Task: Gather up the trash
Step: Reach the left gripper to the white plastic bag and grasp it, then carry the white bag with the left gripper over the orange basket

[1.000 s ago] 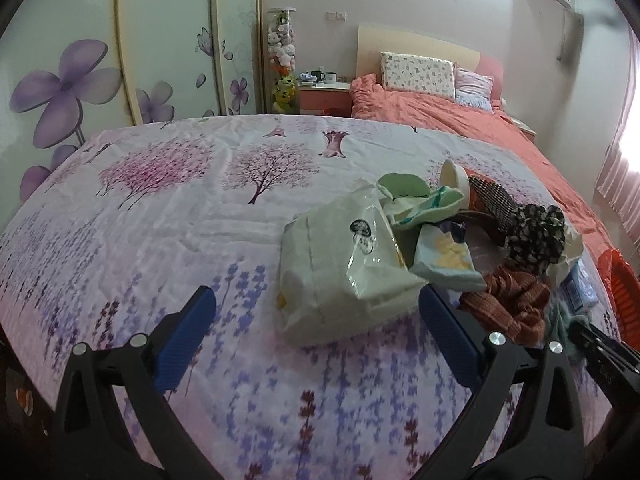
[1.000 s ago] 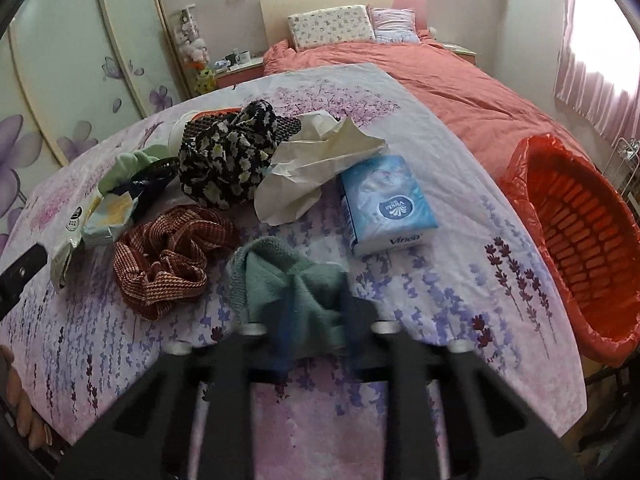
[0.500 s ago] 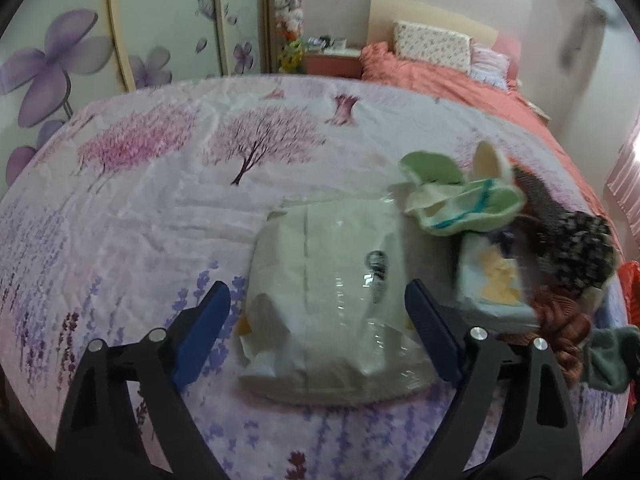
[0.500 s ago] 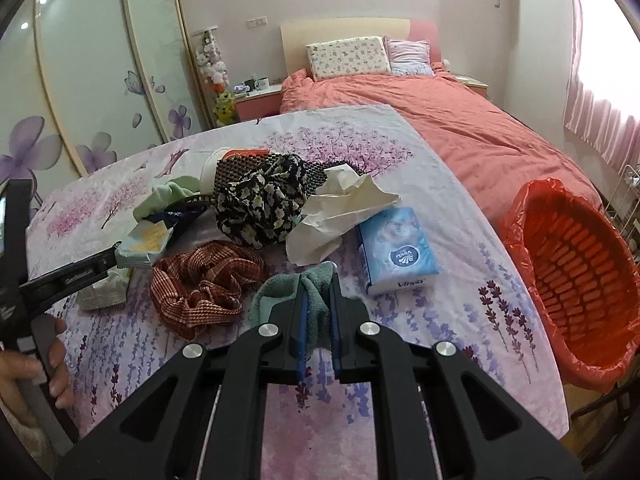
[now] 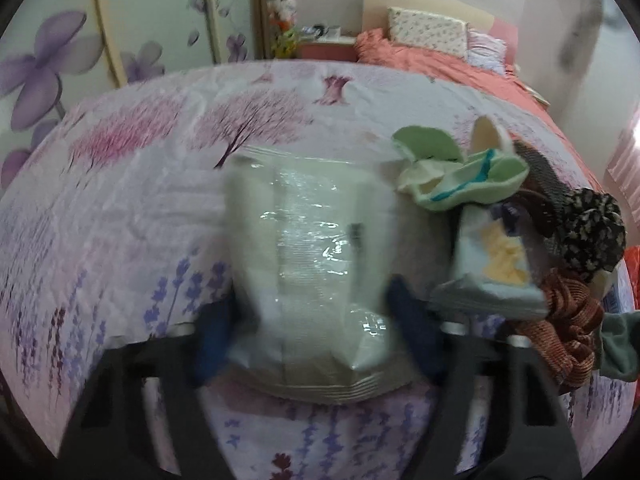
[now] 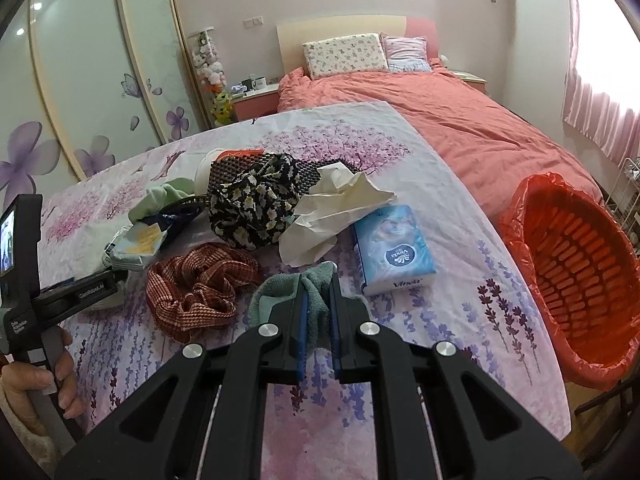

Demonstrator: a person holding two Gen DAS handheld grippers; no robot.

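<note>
A pale, shiny plastic pack [image 5: 316, 256] lies on the flowered bedspread [image 5: 132, 216]. My left gripper [image 5: 310, 320] straddles it, and its jaws are closing; the blue pads [image 5: 412, 328] meet the pack's two sides, though this view is blurred. My right gripper [image 6: 317, 292] is shut on a teal cloth [image 6: 276, 288] bunched between its fingers, just above the spread. A crumpled white tissue [image 6: 332, 208] and a small blue-and-yellow wrapper [image 5: 496, 264] lie in the pile beyond. In the right wrist view a hand [image 6: 44, 384] holds the left gripper's handle.
A red basket lined with a red bag [image 6: 580, 272] stands off the bed's right edge. A blue tissue pack [image 6: 394, 248], a dark floral cloth [image 6: 256, 208], a red-brown checked cloth [image 6: 196, 288] and green socks [image 5: 460, 176] crowd the pile. A pink bed [image 6: 460, 120] lies behind.
My left gripper has come forward and down over the pale pack, and its jaws have narrowed onto it. The right gripper kept its place, pinching the teal cloth tighter.
</note>
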